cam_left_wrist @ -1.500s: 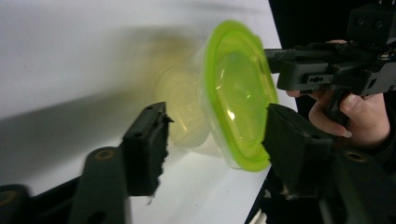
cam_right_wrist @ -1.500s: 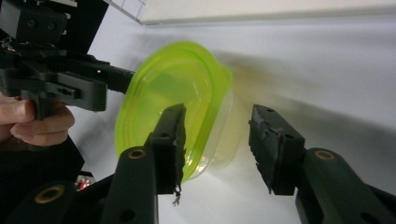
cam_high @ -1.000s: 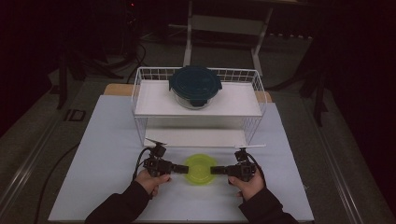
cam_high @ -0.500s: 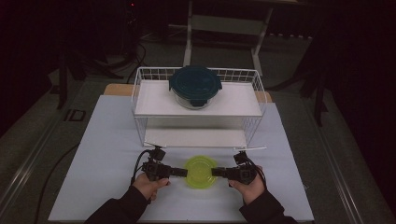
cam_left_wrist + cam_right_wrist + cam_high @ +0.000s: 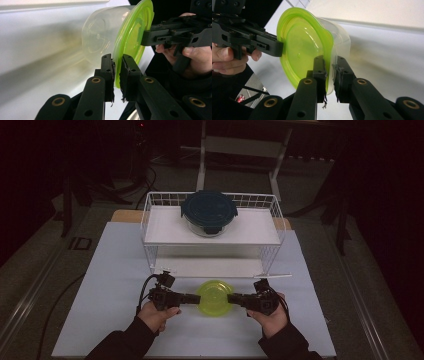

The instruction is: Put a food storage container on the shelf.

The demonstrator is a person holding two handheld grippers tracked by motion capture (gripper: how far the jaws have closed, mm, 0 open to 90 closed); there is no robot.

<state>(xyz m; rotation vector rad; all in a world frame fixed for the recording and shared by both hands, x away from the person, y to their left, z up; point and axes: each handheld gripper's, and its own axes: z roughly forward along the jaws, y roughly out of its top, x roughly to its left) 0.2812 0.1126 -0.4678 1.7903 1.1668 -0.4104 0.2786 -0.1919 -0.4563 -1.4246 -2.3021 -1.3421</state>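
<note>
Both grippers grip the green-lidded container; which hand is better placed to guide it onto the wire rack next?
Probably neither: the left gripper and right gripper pinch opposite edges of the green-lidded container, straight in front of the wire rack. If forced, left looks marginally nearer its open lower shelf.

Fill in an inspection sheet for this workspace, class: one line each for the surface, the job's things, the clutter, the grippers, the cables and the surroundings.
Surface: white table top, bare around the work.
Job's things: clear container with a green lid, held by its rim on opposite sides in front of the wire rack; in the gripper views it hangs clear of the white top.
Clutter: round container with a dark lid on the rack's upper shelf.
Grippers: left gripper and right gripper both clamp the lid's edge, having just been closing.
Cables: one loops from the left gripper; another lies on the floor at left.
Surroundings: dark room, grey floor, metal stand legs behind the table.
</note>
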